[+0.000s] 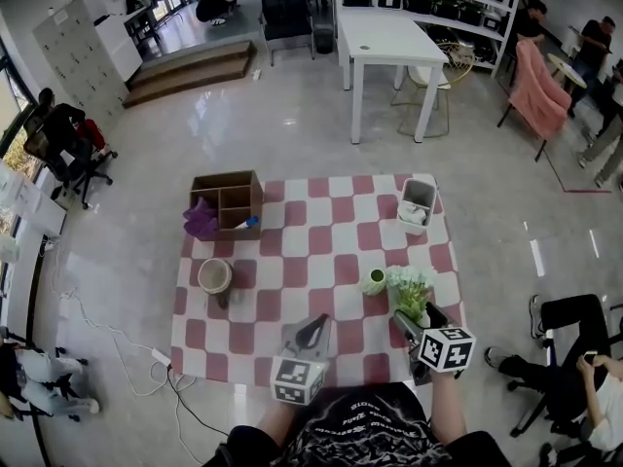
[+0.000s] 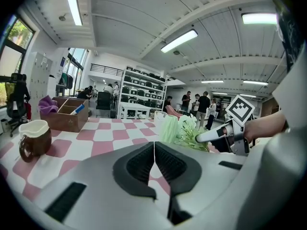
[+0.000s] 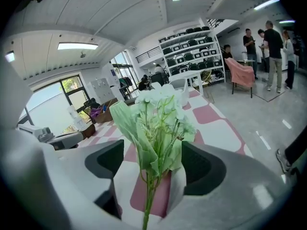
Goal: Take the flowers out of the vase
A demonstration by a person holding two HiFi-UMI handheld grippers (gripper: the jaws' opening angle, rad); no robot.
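A table draped in a pink-and-white checked cloth (image 1: 321,232) carries everything. At its far left stands a compartmented wooden box (image 1: 226,202), with a purple cloth (image 1: 201,222) bunched against its near left corner. A brown mug (image 1: 215,277) sits nearer on the left and a white bin (image 1: 418,205) at the far right. Near the front right a green vase (image 1: 375,281) stands upright, with the white flowers (image 1: 411,288) just beside it.

The left tool (image 2: 154,145), jaws together and empty, faces flowers (image 2: 191,131) beside the vase (image 2: 169,128).
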